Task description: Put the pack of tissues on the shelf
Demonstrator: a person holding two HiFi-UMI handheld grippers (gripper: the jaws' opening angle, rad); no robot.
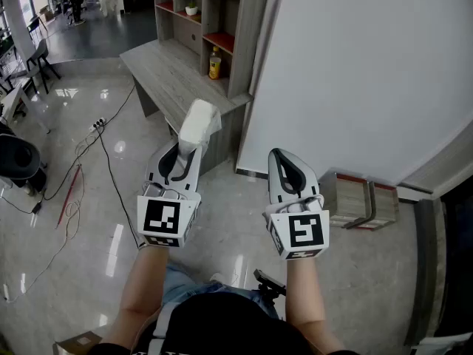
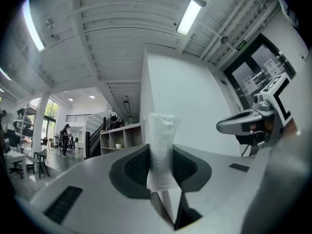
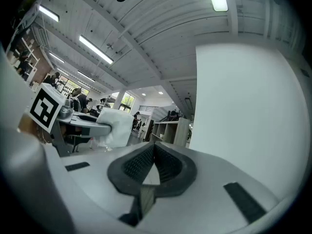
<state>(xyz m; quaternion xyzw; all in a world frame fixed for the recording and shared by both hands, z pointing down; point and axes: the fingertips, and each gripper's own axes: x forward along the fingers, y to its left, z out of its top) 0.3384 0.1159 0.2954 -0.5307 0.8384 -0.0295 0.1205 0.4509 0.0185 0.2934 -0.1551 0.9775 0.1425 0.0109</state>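
The pack of tissues (image 1: 198,125) is a white, plastic-wrapped block held upright over the glossy floor. My left gripper (image 1: 185,156) is shut on its lower end. In the left gripper view the pack (image 2: 161,147) stands pinched between the two dark pads. The grey shelf (image 1: 209,22) with open cubbies rises at the back of a grey desk (image 1: 168,72), ahead of the pack and apart from it. It also shows small and far in the left gripper view as the shelf (image 2: 121,137). My right gripper (image 1: 283,161) hovers to the right, shut with nothing in it; in its own view the gripper (image 3: 154,156) has its pads together.
A yellow bottle (image 1: 214,63) stands in a lower cubby and a small potted plant (image 1: 191,9) in an upper one. A big white partition (image 1: 355,72) rises at the right, with low wooden boxes (image 1: 362,200) at its foot. Cables (image 1: 89,161) trail over the floor on the left.
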